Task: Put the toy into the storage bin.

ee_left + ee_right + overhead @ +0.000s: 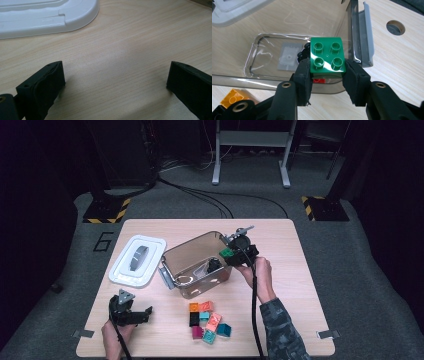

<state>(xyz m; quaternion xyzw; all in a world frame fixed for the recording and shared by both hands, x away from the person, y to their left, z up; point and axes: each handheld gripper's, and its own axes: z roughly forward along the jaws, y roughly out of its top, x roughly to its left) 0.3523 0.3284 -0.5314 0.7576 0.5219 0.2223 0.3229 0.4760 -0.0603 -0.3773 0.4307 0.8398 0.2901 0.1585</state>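
Observation:
My right gripper (pixel 231 253) is shut on a green four-stud brick (pixel 227 253), held over the right rim of a clear plastic bin (pixel 175 257). In the right gripper view the green brick (pixel 327 56) sits studs-up between the two pads, above the bin's open inside (pixel 274 25). A black brick (pixel 214 265) lies on the bin's floor, partly hidden behind the green one in the right gripper view. My left gripper (pixel 145 314) rests near the table's front left corner. Its jaws stand wide apart over bare wood (pixel 116 75), with nothing between them.
A white lid (pixel 135 260) lies left of the bin, its corner showing in the left gripper view (pixel 47 15). Several loose bricks (pixel 207 320) in orange, pink, teal and black cluster in front of the bin. The table has a round hole (pixel 395 27) past the bin.

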